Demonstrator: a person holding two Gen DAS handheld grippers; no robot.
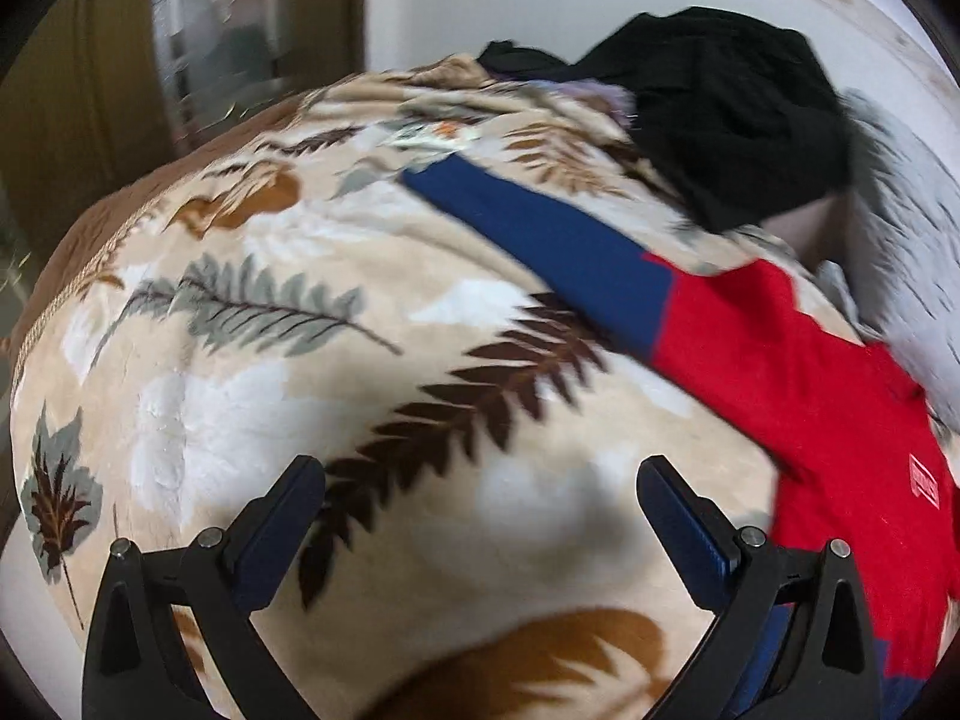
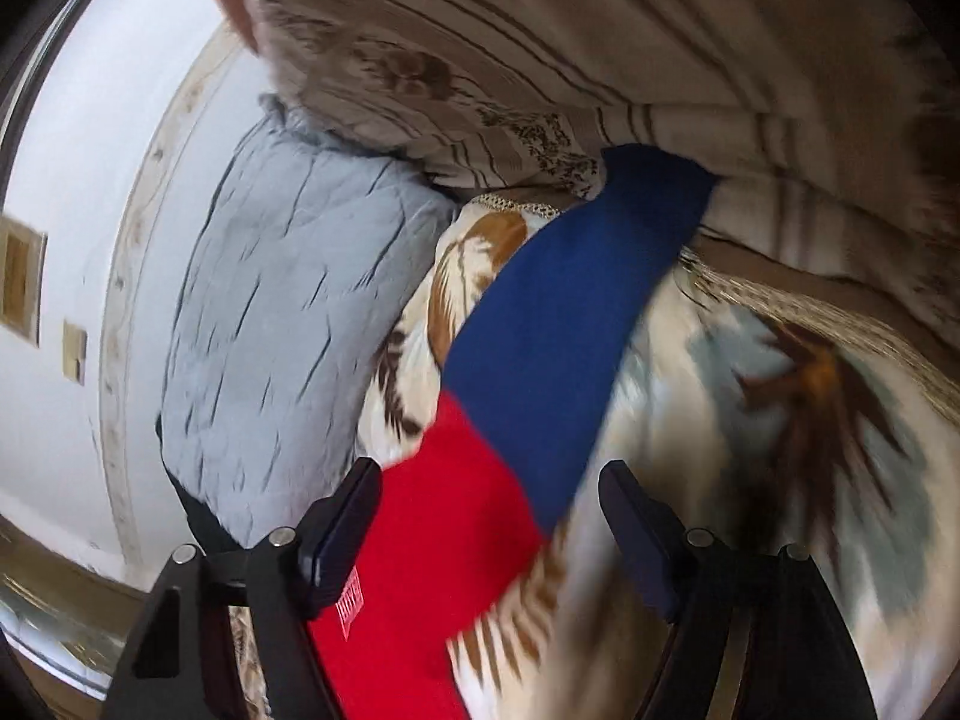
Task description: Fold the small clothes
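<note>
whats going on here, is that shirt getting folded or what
A person with a gripper in each hand is about to fold a red and blue top that lies spread on a leaf-print blanket. The left gripper is open over bare blanket beside the top. The right gripper is open over the top, gripping nothing. A black garment waits further back.

red top [image 1: 798,372] with blue sleeve [image 1: 540,234]; cream blanket [image 1: 252,408] with brown, grey leaves; black cloth [image 1: 732,114]; grey pillow [image 2: 288,312].
</note>
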